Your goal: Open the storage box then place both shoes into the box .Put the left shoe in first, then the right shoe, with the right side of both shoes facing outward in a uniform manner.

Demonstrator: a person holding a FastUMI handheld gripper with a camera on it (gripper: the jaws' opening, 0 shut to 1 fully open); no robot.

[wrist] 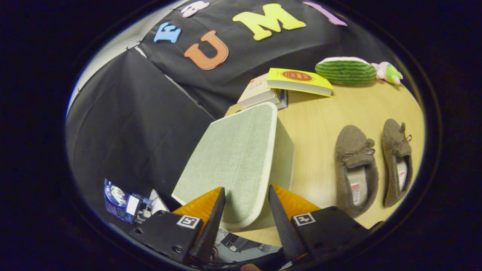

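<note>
The claw (245,210) has its two fingers spread apart, one on each side of the near rim of the storage box's lid (233,162) — whether either finger actually touches the rim I cannot tell. The lid, pale green woven fabric, stands tilted over the storage box (283,158), which sits at the near corner of the wooden desk (320,113). Beside the box, a little apart from it, two brown fuzzy shoes lie side by side with toes pointing away: the shoe closer to the box (356,165) and the outer shoe (397,160). Beyond the box lies a stack of books (278,86) topped by a yellow one — next to it a watermelon plush (345,70) and a small pink-and-green toy (388,72).
</note>
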